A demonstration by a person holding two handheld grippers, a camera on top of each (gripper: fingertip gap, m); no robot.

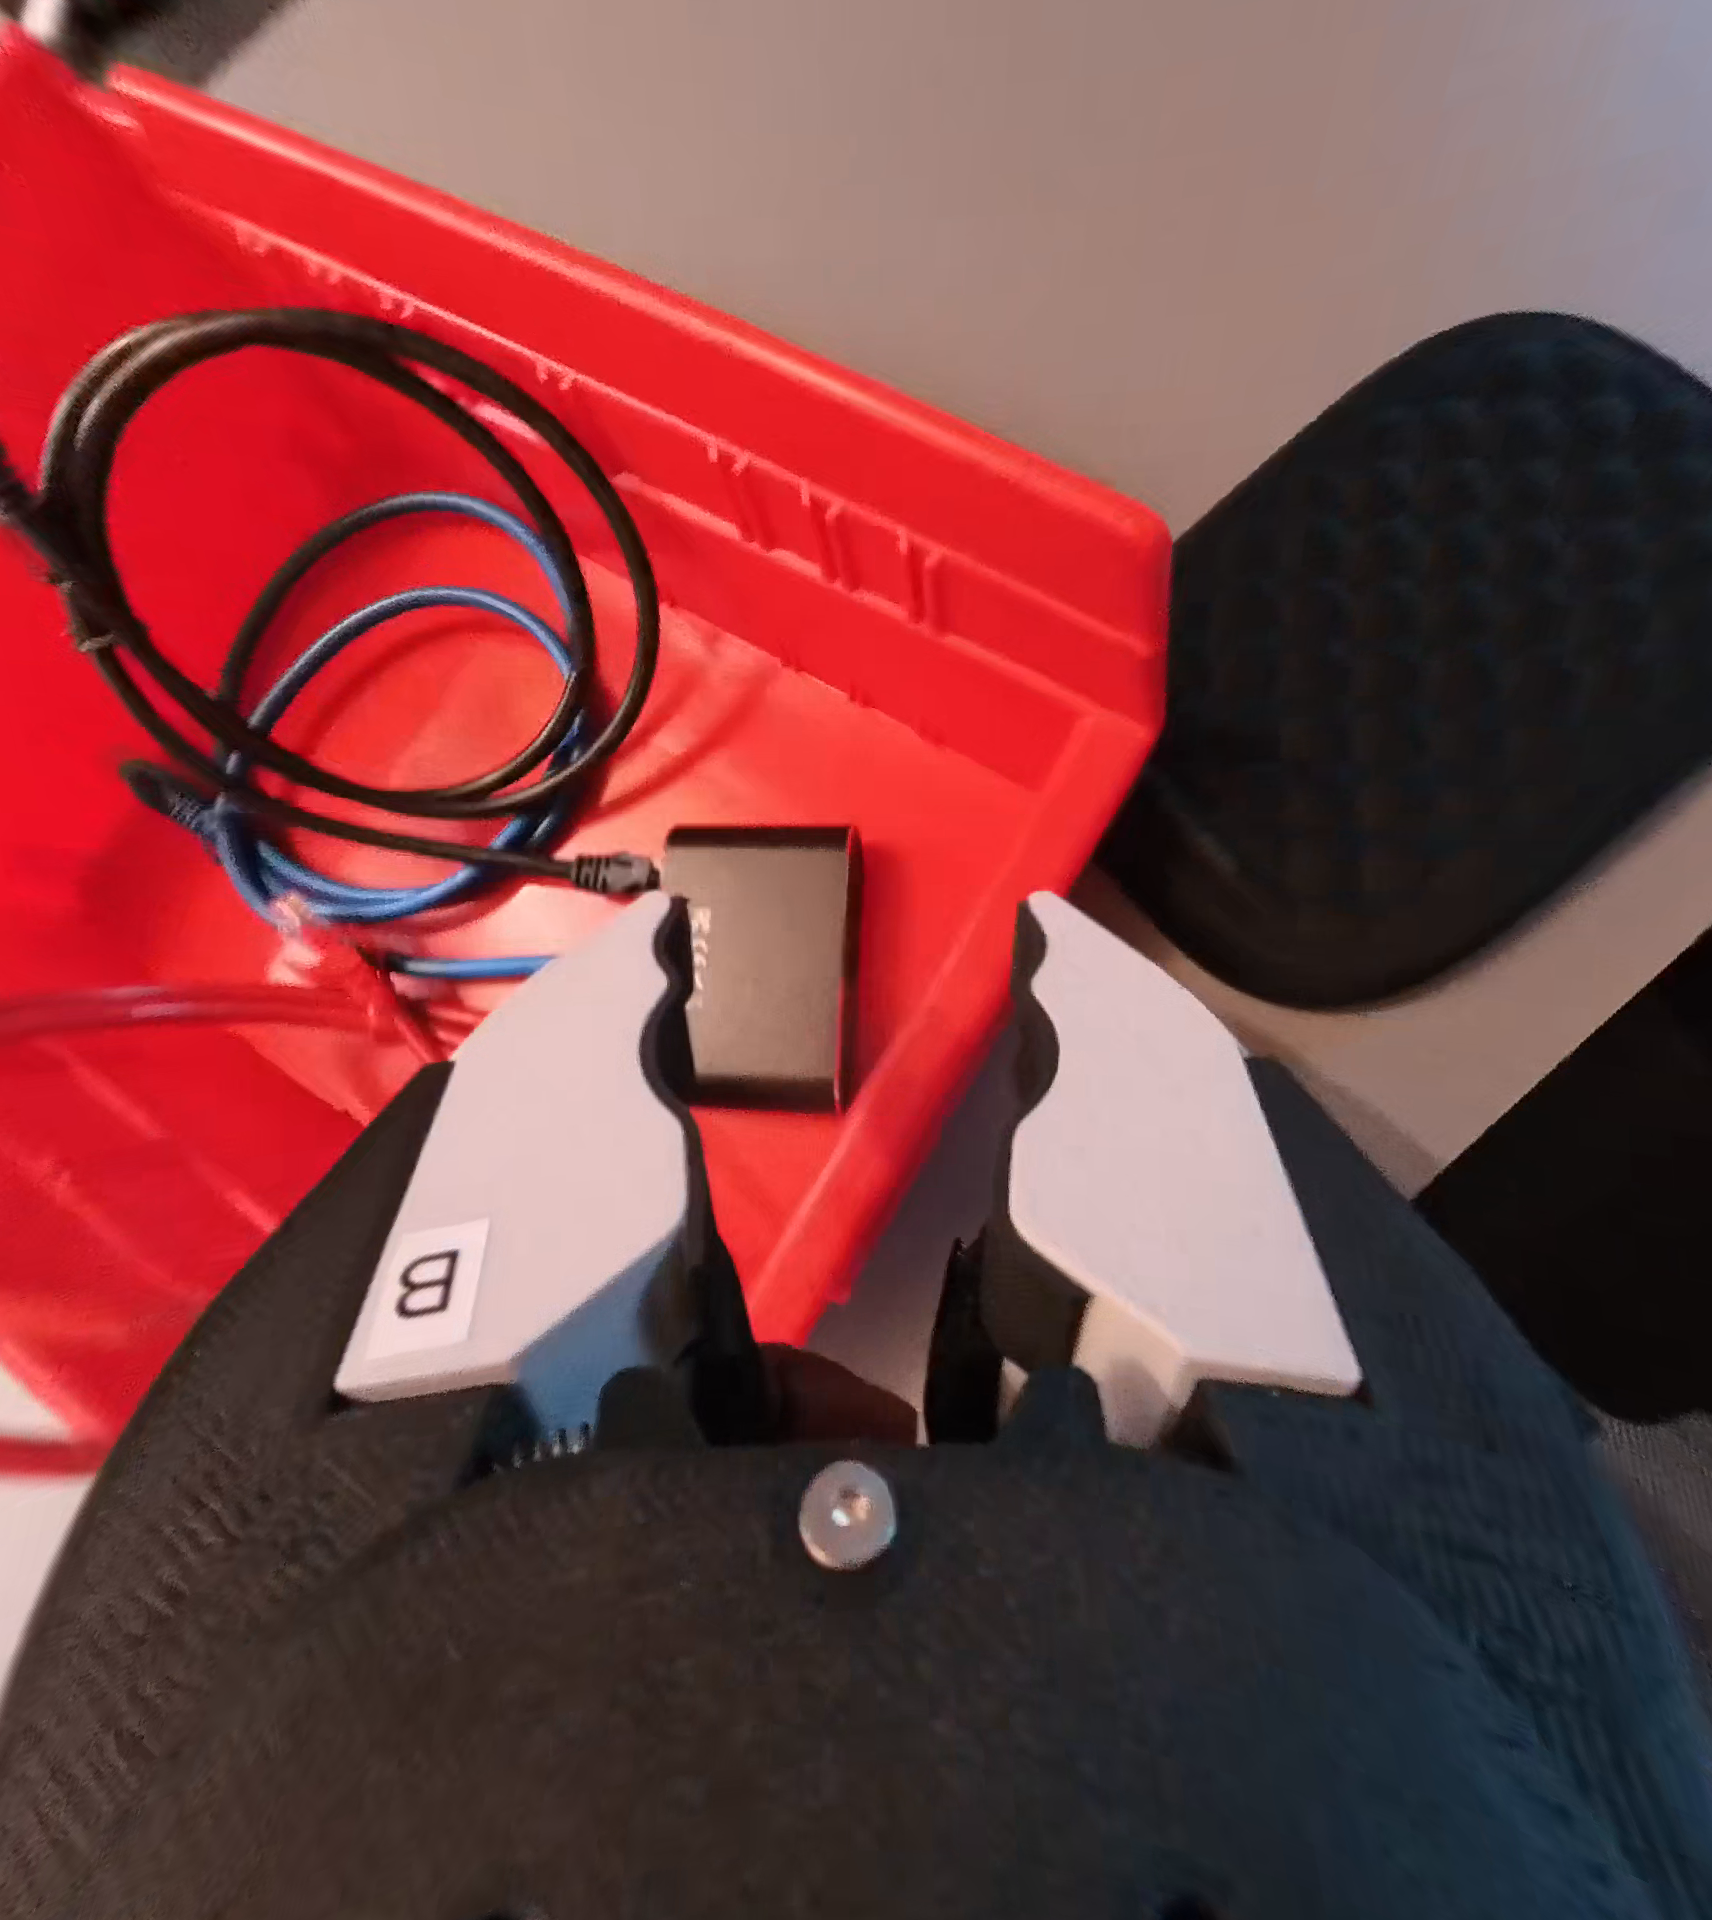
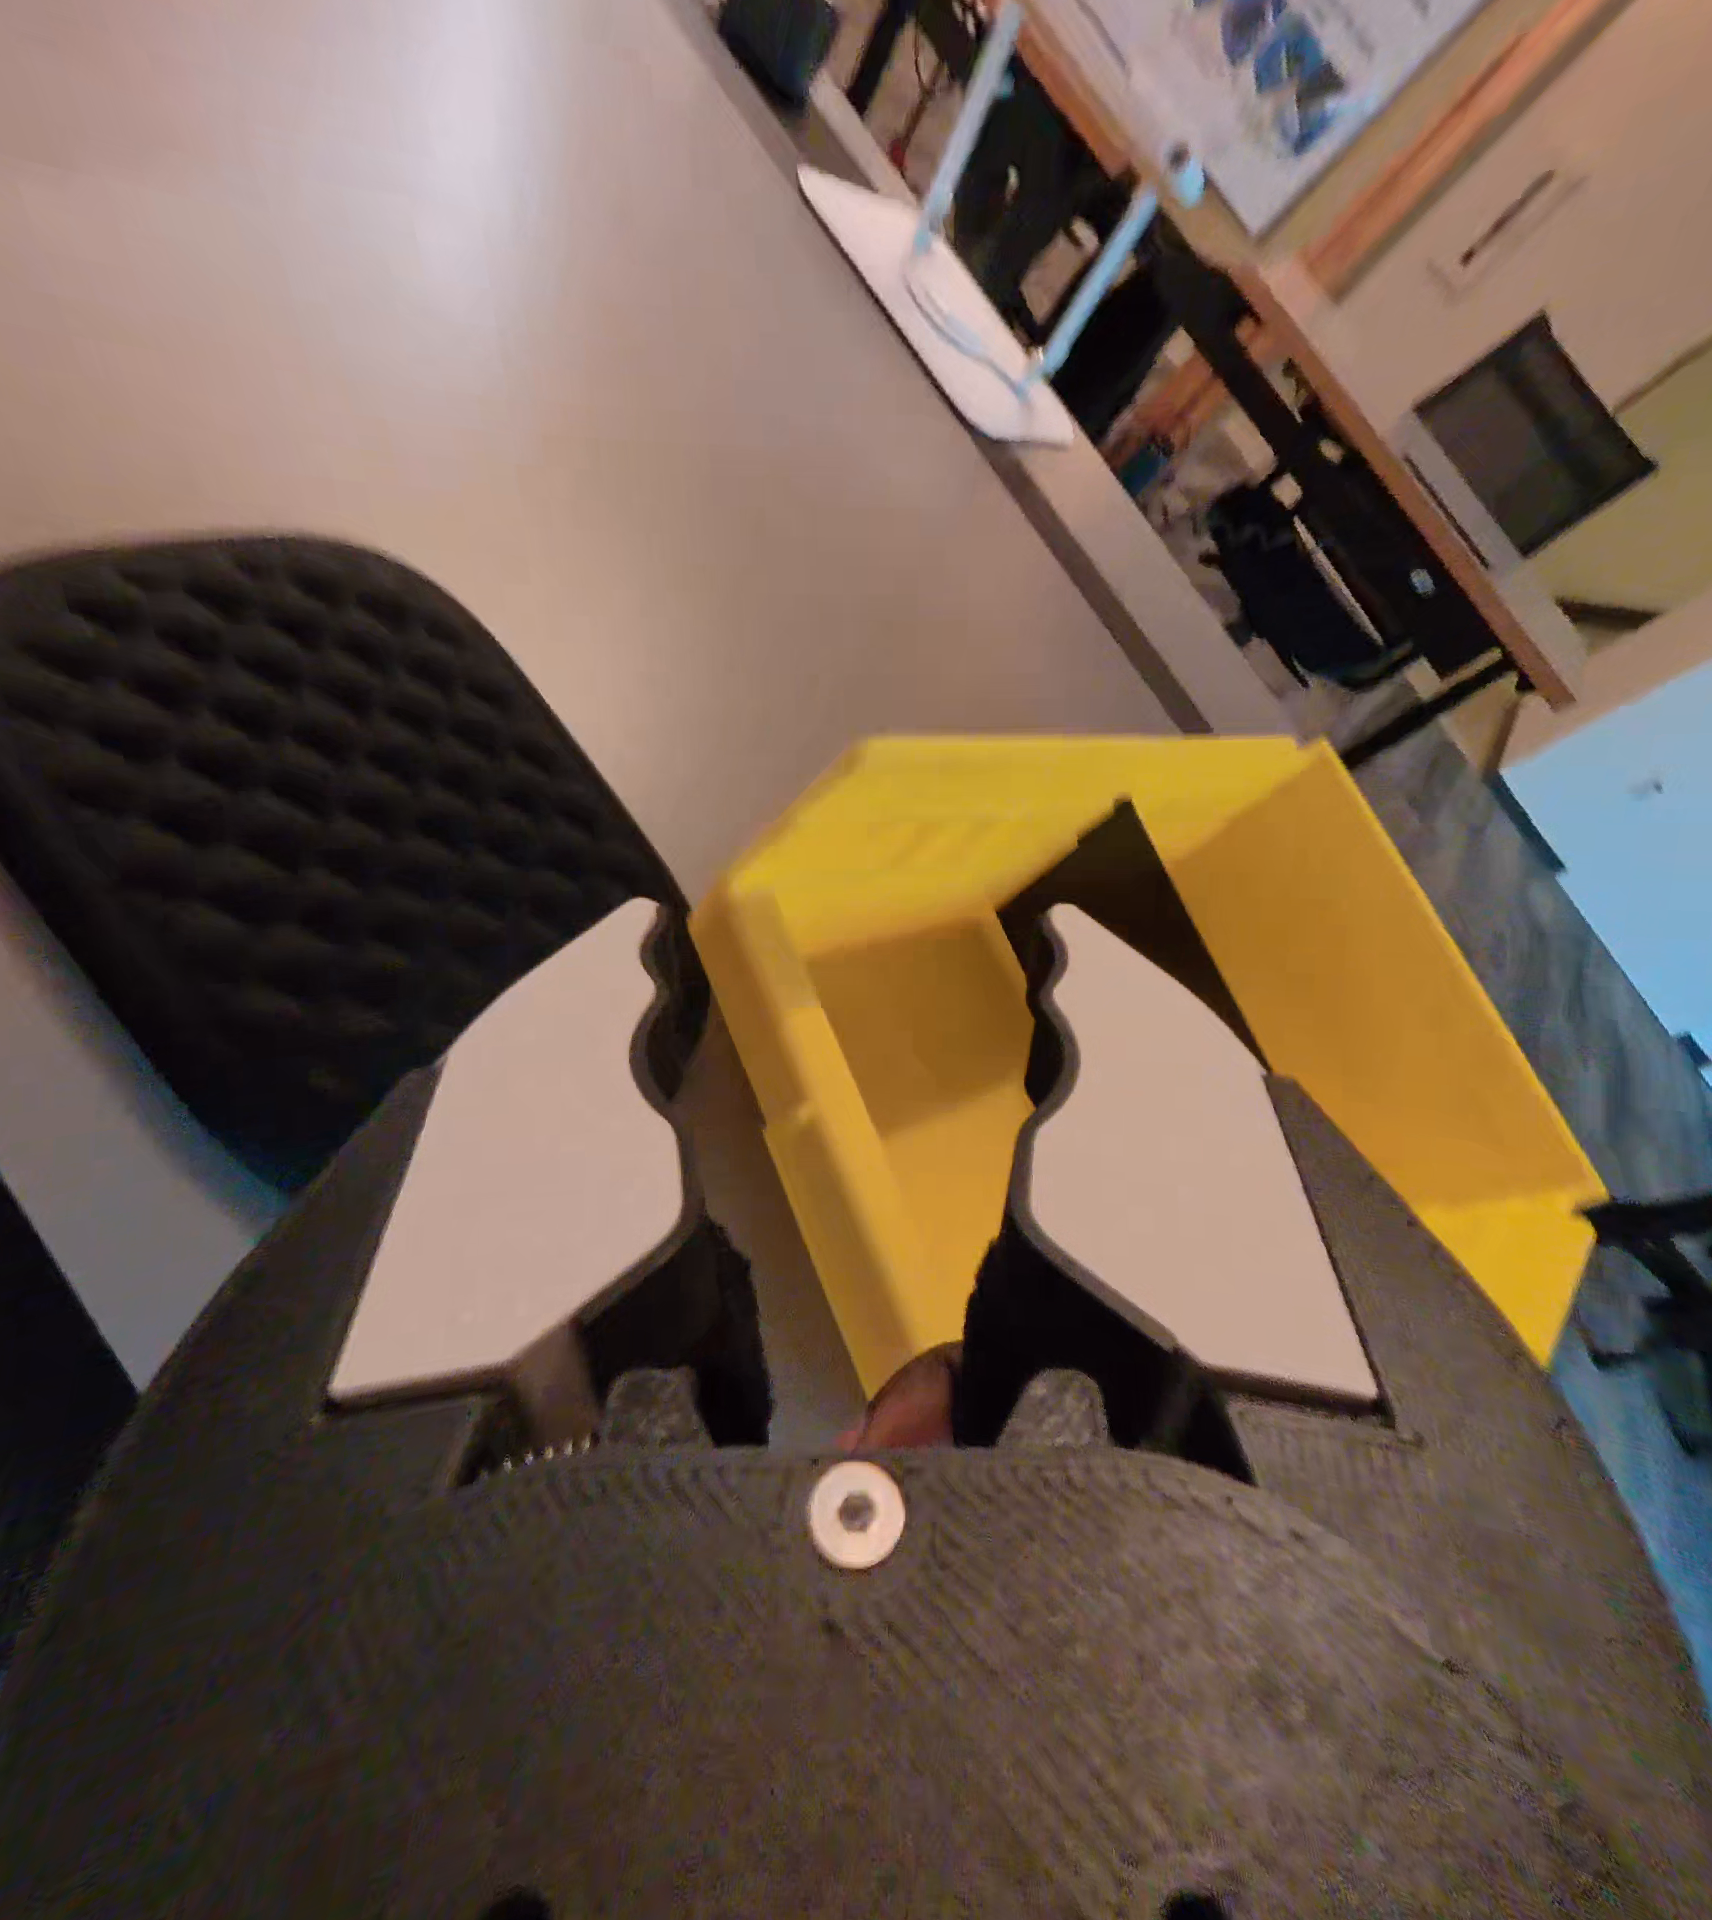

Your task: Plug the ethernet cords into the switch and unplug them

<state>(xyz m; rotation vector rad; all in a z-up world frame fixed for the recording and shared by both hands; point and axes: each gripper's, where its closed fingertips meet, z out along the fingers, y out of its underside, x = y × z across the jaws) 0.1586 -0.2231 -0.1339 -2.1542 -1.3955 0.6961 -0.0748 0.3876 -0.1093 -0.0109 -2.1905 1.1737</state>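
A small black switch lies in a red tray, near its right wall. A black cord lies coiled in the tray, and its plug sits at the switch's left side. A blue cord is looped under it. One blue strand runs toward the switch and is hidden behind my left finger. A red cord comes in from the left. My left gripper is open and empty above the switch. My right gripper is open over a yellow bin and holds nothing.
A black chair back stands right of the red tray, against the grey table top. It also shows in the right wrist view, left of the yellow bin. A white stand sits at the table's far edge. The gap from one gripper's tips to the other's is roughly 65 cm. About 6 cm separates my left fingertips from the small black switch.
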